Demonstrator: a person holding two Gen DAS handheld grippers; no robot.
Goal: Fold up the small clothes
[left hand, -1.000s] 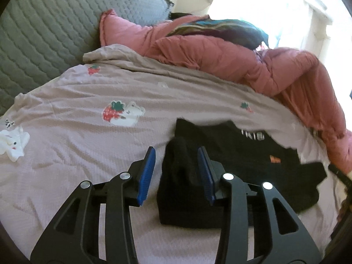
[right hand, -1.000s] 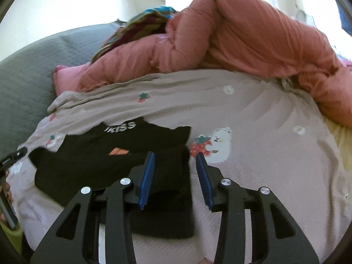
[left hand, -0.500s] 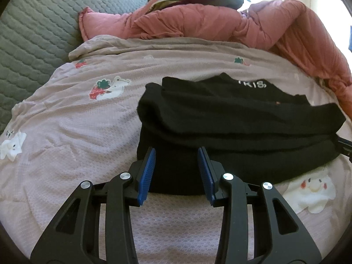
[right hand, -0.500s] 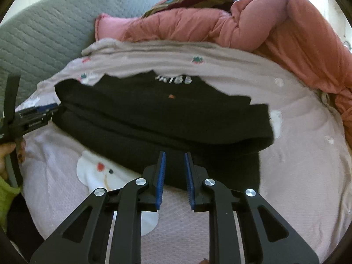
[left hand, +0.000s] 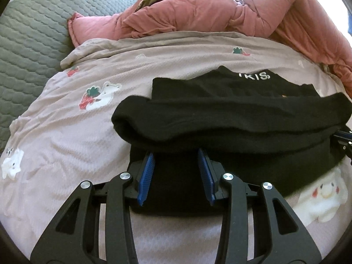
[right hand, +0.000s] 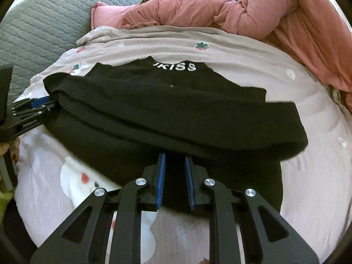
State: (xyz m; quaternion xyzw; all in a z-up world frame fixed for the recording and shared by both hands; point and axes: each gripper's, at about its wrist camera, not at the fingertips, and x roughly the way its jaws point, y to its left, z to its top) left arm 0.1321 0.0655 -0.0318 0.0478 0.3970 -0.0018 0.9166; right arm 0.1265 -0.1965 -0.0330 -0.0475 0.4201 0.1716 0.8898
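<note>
A black garment (left hand: pixel 242 118) with white letters (right hand: pixel 175 66) lies across the bed, with a thick rolled fold along its near side. My left gripper (left hand: pixel 176 154) is open over the garment's left end. Its tips are tucked under the fold and flat black cloth lies between the pads. My right gripper (right hand: pixel 175 157) sits at the garment's (right hand: pixel 176 110) right end. Its jaws are drawn close with a narrow gap and its tips are hidden under the same fold. I cannot see the pads pressing the cloth. The left gripper's fingers (right hand: pixel 40 101) also show at the far left.
The pale pink sheet (left hand: pixel 66 132) with strawberry and bear prints covers the bed. A heaped pink quilt (left hand: pixel 198 19) runs along the far side, with a grey quilted cushion (left hand: pixel 28 33) at the far left. A hand (right hand: pixel 6 151) shows at the left edge.
Both grippers have sunk and pushed forward, so their tips now sit under the rolled fold. The right jaws narrowed early in the second. The left jaws kept their width.
</note>
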